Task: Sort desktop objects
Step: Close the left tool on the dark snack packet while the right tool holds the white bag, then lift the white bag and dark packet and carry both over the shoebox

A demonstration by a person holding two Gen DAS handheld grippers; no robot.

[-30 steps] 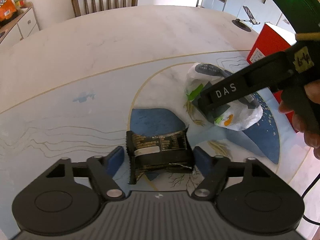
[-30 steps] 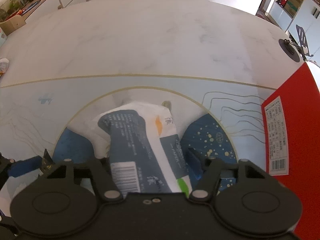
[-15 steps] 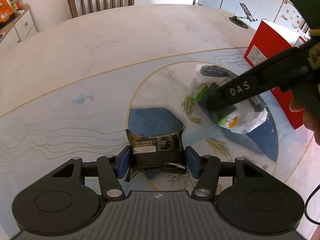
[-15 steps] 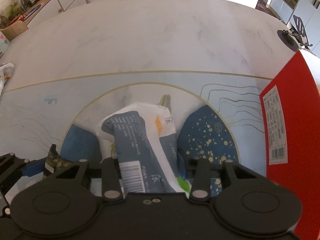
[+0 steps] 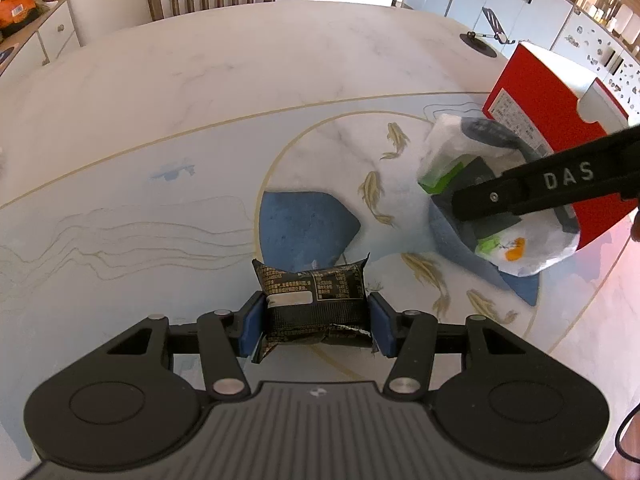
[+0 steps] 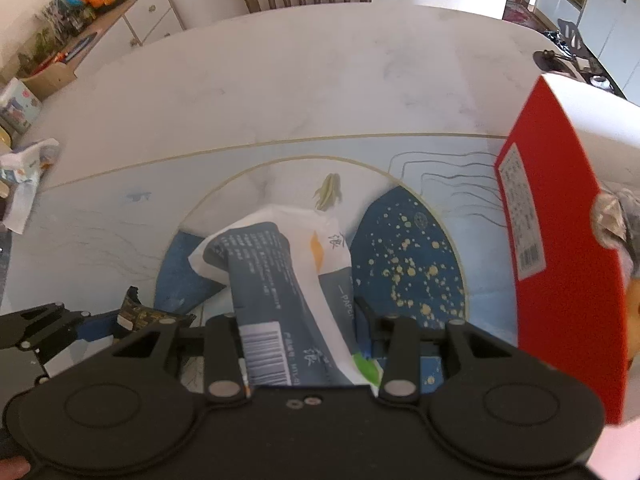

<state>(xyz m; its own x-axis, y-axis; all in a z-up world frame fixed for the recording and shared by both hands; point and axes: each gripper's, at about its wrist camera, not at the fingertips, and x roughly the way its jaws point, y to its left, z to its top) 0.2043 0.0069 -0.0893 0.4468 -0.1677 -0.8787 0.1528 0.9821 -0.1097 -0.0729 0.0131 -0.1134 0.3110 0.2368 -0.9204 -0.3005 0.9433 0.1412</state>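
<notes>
Both grippers have been closing over the last second, and the white tissue pack (image 5: 472, 184), which lay on the bench (image 5: 240, 80) a moment ago, now hangs lifted in front of the red box (image 5: 536, 108).

That box, the largest thing here, stands open-topped at the bench's right edge; its card walls look stiff enough to take items dropped in.

Next in size, the tissue pack is a soft, light, plastic-wrapped bundle. The right gripper (image 6: 304, 340) is clamped across its lower end, near the barcode, and the free end juts out ahead of the jaws, unsupported. The film probably slides easily, so a hold nearer the middle would likely carry it steadier.

Smallest is the dark snack packet (image 5: 316, 300), resting on the bench's blue fish-patterned mat. The left gripper (image 5: 316, 320) has its blue pads pressed against both short sides. Crinkled foil with a firm block inside, it seems light and mildly crushable; gripping the body, not the serrated end seals, looks right.
</notes>
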